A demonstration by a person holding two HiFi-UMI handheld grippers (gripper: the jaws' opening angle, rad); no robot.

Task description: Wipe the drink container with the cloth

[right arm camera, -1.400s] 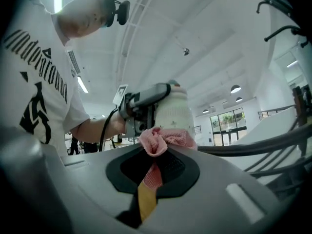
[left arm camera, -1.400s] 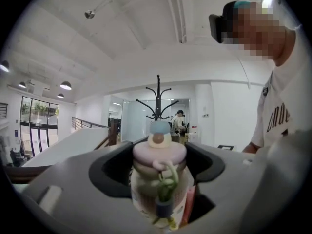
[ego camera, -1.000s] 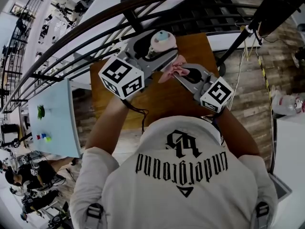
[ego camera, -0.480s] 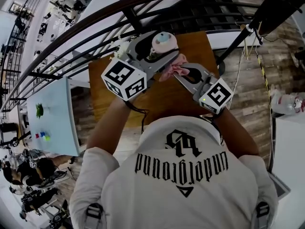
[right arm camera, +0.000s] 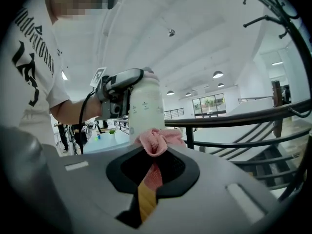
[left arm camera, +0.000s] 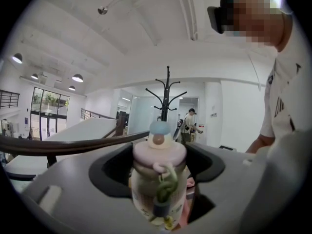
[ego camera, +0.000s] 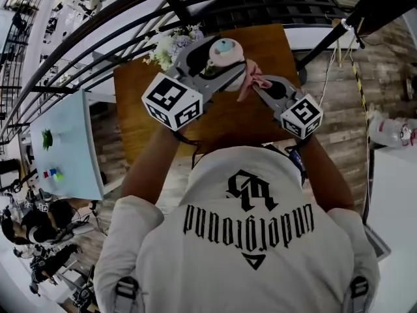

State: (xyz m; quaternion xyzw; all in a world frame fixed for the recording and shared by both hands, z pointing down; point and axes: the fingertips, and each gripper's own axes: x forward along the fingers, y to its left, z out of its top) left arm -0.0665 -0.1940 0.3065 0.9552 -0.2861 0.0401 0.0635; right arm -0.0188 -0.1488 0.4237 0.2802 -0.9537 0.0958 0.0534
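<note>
Since a second ago the pink cloth [right arm camera: 157,139] has shifted from below the drink bottle [left arm camera: 157,152] to its right side. The left gripper [left arm camera: 158,189] has its fingers closed round the bottle's body, holding it upright above the far end of the wooden counter [ego camera: 221,126]. The right gripper [right arm camera: 152,160] pinches the bunched cloth, fingers nearly together, and presses it against the bottle. The bottle is clear and printed, with a pale pink lid, a blue cap and a knotted green cord. Its base is cut off from sight.
</note>
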